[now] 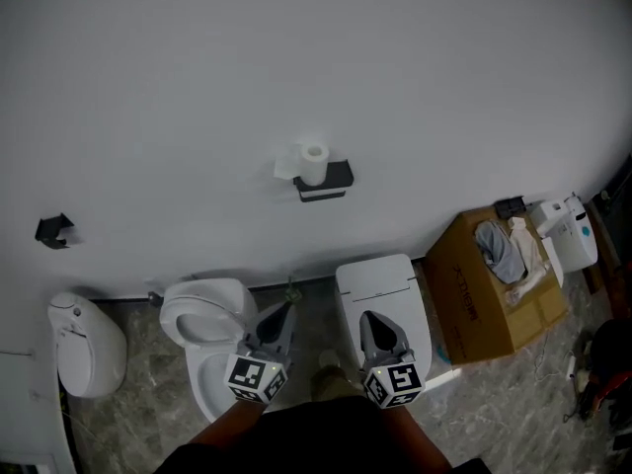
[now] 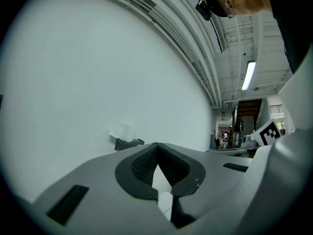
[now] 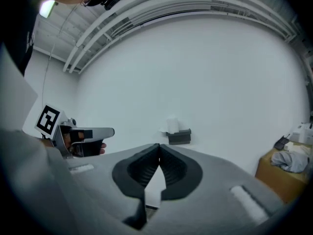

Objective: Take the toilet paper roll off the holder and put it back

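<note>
Fingers: left gripper (image 1: 287, 311) has its fingers (image 2: 145, 163) pressed tip to tip with nothing between them; right gripper (image 1: 369, 322) has its fingers (image 3: 171, 168) closed the same way, also empty.
Wall (image 1: 296, 67): white and plain, facing both grippers.
Toilets: seat-up toilet (image 1: 202, 316) under the left gripper, lidded toilet (image 1: 380, 282) under the right.
Cardboard box (image 1: 472, 304): open, beside the lidded toilet, holding what may be cloth.
Holder (image 1: 326, 182): dark, fixed to the wall, well apart from both grippers.
Toilet paper roll (image 1: 314, 162): on the holder, seemingly upright, with a loose sheet at its left.
</note>
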Demonstrator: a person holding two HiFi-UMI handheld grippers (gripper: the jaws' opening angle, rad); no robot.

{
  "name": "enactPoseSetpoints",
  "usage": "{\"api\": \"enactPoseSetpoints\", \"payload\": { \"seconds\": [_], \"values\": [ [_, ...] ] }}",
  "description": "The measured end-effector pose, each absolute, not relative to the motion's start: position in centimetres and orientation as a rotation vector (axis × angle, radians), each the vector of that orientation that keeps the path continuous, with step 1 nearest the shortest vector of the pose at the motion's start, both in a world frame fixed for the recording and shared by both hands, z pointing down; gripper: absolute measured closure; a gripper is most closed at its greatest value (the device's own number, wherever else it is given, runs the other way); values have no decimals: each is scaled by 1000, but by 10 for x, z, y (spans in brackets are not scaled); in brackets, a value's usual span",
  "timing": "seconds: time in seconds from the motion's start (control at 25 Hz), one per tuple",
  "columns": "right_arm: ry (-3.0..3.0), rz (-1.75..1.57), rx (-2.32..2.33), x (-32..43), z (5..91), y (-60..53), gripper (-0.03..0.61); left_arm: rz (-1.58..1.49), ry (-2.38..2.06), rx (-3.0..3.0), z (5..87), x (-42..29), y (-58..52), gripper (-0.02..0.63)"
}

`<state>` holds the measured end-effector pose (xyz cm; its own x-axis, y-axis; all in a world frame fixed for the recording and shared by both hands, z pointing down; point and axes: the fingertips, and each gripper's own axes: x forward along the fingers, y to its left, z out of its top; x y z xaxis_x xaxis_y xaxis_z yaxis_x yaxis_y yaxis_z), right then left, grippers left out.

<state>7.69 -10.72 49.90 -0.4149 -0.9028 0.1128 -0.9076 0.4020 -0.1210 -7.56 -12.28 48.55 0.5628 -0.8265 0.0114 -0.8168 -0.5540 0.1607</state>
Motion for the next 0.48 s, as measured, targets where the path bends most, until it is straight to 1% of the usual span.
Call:
{"api": "enactPoseSetpoints", "payload": {
  "seconds": [0.28, 0.48],
  "values": [
    [-2641, 290, 1642, 105, 489, -206, 580, -130, -1558, 2531, 475, -57, -227, 607],
    [-2659, 257, 1609, 117, 480, -270, 580, -94, -1604, 2509, 473, -40, -291, 607]
  ]
}}
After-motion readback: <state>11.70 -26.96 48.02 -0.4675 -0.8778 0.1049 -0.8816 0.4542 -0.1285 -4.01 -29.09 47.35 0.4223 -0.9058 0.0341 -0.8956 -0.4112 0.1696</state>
